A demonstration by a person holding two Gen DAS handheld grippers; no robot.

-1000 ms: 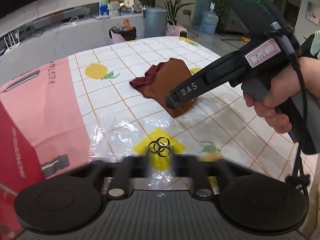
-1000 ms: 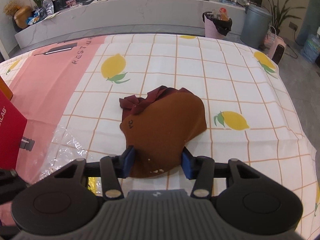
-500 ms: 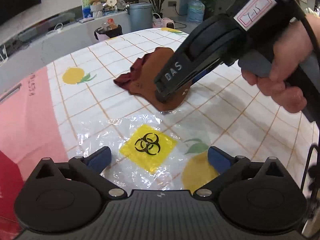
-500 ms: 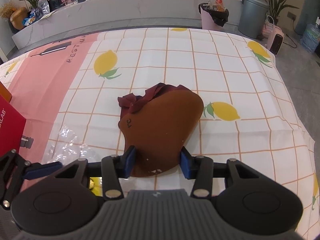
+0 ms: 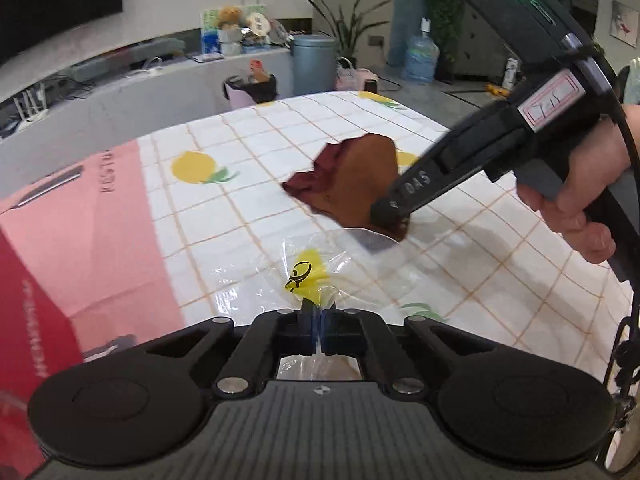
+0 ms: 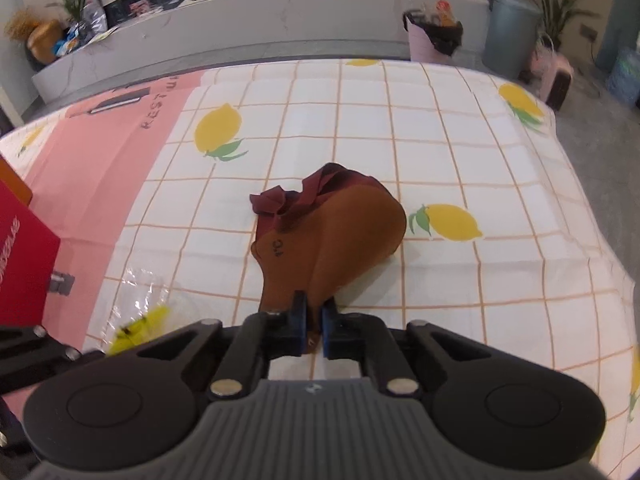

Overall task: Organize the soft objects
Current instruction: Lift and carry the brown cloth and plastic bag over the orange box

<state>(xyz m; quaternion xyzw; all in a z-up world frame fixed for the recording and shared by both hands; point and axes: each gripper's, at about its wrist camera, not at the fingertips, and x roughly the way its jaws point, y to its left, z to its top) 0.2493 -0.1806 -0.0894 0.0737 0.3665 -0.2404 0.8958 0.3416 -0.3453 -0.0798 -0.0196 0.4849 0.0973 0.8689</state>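
My left gripper (image 5: 319, 318) has its jaws pinched tight on the near edge of a clear plastic bag (image 5: 320, 276) with a yellow printed patch, lifting that edge off the bench (image 5: 248, 216). My right gripper (image 6: 314, 326) has its jaws clamped on the near end of a brown cloth (image 6: 340, 236), whose far end and dark red lining rest on the lemon-print cover, just beyond the bag.

Brown cloth (image 6: 340, 232), lemon-print checked tablecloth (image 6: 440, 152)
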